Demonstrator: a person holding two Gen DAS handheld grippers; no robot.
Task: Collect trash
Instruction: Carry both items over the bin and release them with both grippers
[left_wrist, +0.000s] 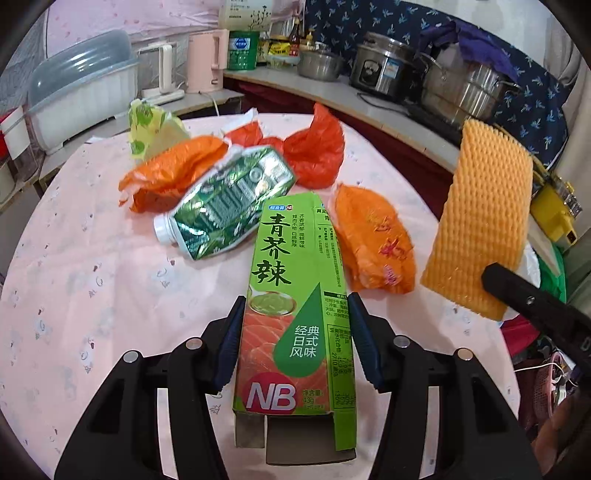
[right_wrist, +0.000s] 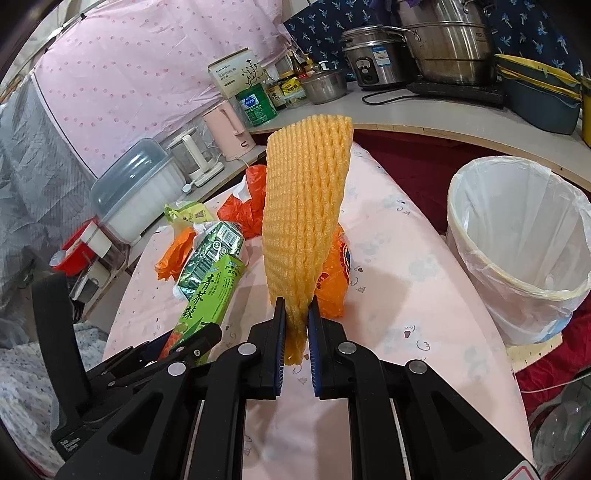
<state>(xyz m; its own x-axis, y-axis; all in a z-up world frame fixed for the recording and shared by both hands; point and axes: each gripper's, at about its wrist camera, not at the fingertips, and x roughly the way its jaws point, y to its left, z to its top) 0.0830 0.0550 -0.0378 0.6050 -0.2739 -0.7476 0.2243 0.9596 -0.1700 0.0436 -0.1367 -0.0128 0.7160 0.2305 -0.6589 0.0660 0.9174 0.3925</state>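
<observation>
My left gripper (left_wrist: 293, 310) is shut on a green wasabi box (left_wrist: 295, 295) and holds it over the pink table; the box also shows in the right wrist view (right_wrist: 207, 299). My right gripper (right_wrist: 295, 314) is shut on a yellow foam net sleeve (right_wrist: 306, 206) that stands upright above the table; it also shows in the left wrist view (left_wrist: 484, 218). On the table lie a crushed green pouch (left_wrist: 229, 206), orange plastic bags (left_wrist: 373, 240), a red bag (left_wrist: 317, 147) and a yellow-green wrapper (left_wrist: 151, 125). A white-lined trash bin (right_wrist: 517, 243) stands at the right.
The pink tablecloth (left_wrist: 92, 280) covers the round table. Behind it a counter holds a pink kettle (left_wrist: 205, 61), a dish-rack box (left_wrist: 81, 88), a green tin (left_wrist: 242, 50), steel pots (left_wrist: 465, 85) and a rice cooker (right_wrist: 373, 59).
</observation>
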